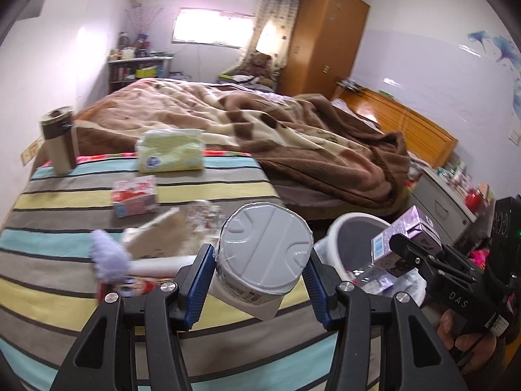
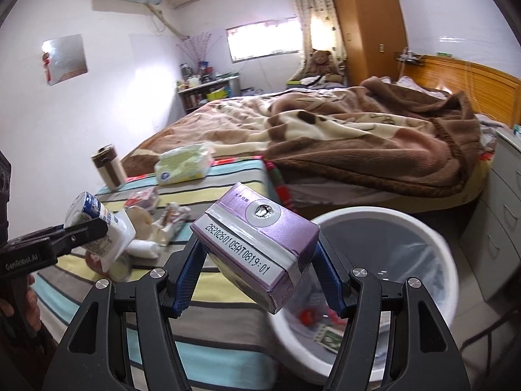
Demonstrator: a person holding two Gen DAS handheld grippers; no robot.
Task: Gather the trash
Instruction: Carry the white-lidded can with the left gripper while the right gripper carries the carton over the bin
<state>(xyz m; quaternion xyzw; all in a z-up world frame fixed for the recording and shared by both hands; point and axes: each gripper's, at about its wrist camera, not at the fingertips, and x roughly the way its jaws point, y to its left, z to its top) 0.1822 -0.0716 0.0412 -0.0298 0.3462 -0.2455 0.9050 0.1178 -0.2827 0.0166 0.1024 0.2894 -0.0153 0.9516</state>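
The left gripper (image 1: 259, 282) is clamped, blue pads partly apart, on a white round plastic cup with a sealed foil lid (image 1: 265, 249), lid tilted toward the camera; the right gripper (image 2: 259, 277) is clamped wider on a purple rectangular drink carton (image 2: 257, 244), long axis running 10 to 4 o'clock. At 4 o'clock of the carton stands a white round bin with a clear liner (image 2: 436, 254), beside the striped cloth surface (image 1: 81, 195) carrying a green tissue pack (image 1: 171, 151) and brown tumbler (image 1: 58, 140).
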